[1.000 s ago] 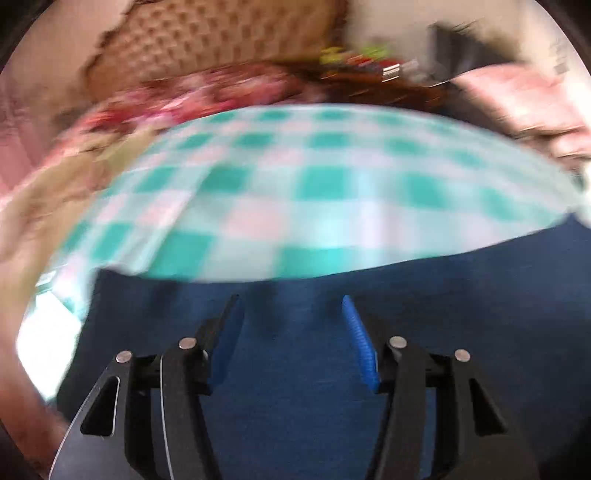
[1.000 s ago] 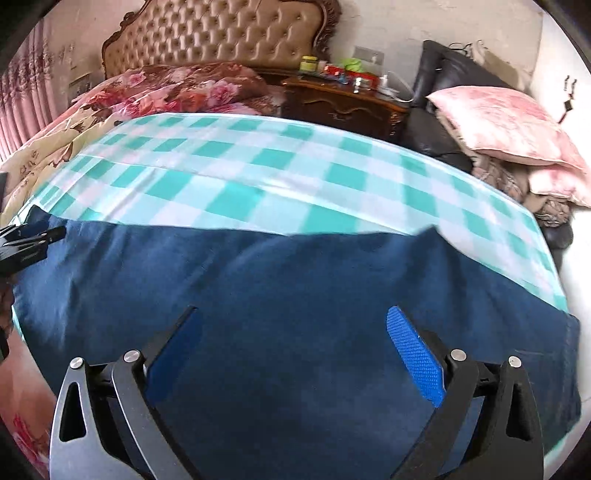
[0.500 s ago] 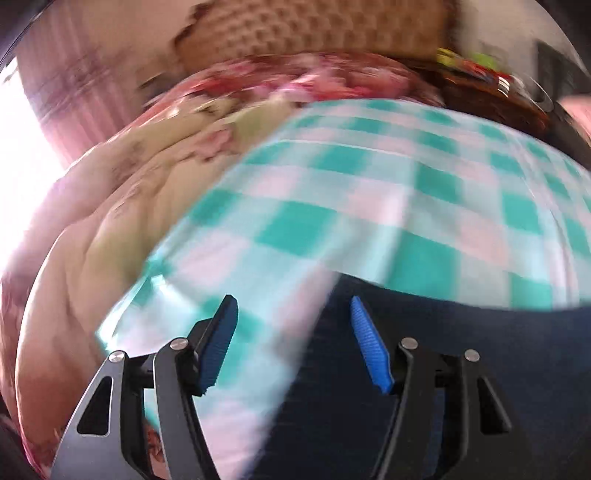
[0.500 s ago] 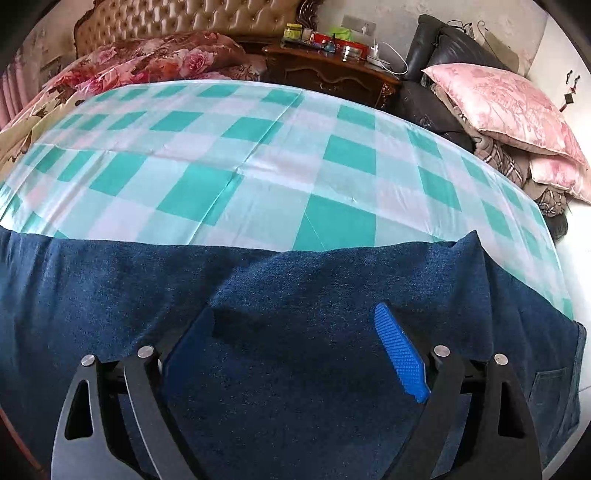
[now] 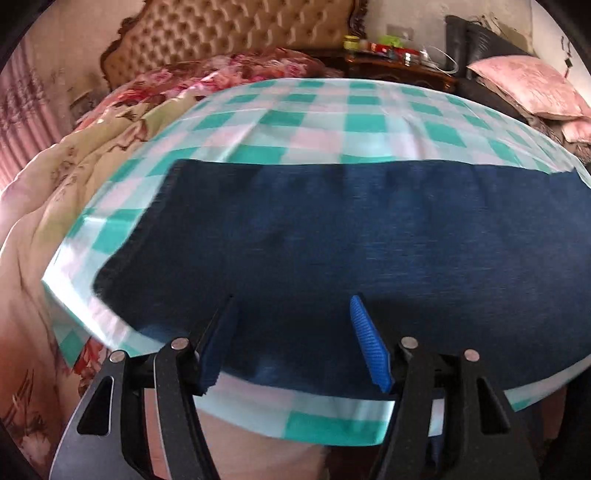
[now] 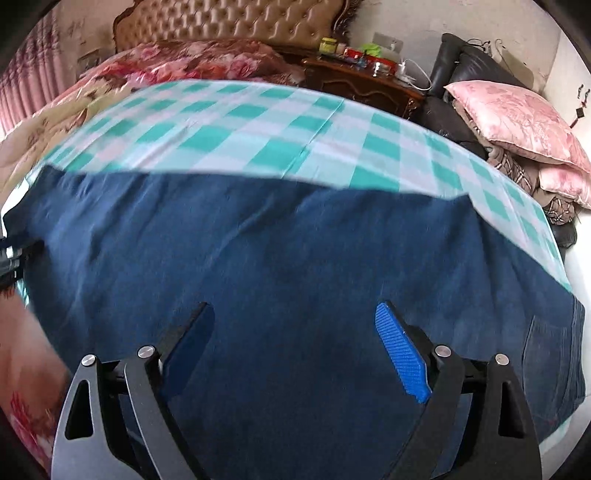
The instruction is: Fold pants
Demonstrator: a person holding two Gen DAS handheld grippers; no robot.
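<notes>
Dark blue denim pants (image 5: 332, 236) lie flat and lengthwise across the teal-and-white checked sheet (image 5: 332, 122). Their left end shows in the left wrist view, and a back pocket (image 6: 546, 354) shows at their right end in the right wrist view. My left gripper (image 5: 291, 325) hovers open over the pants' near edge by the left end, with nothing between its blue pads (image 5: 369, 350). My right gripper (image 6: 295, 314) stands open over the pants (image 6: 295, 240) further right, pads clear of the cloth. The left gripper's tip (image 6: 18, 251) peeks in at the far left of the right wrist view.
A tufted headboard (image 6: 229, 22) and a floral quilt (image 6: 192, 62) lie at the far side. A cluttered wooden nightstand (image 6: 365, 81) stands behind, with pink pillows (image 6: 517, 122) on a dark chair at right. A pale quilt (image 5: 55, 184) hangs off the bed's left side.
The left gripper swung out past the pants' left end, then came back over their near edge. The right gripper's jaws narrowed a little and it drew back slightly. The pants stayed flat.
</notes>
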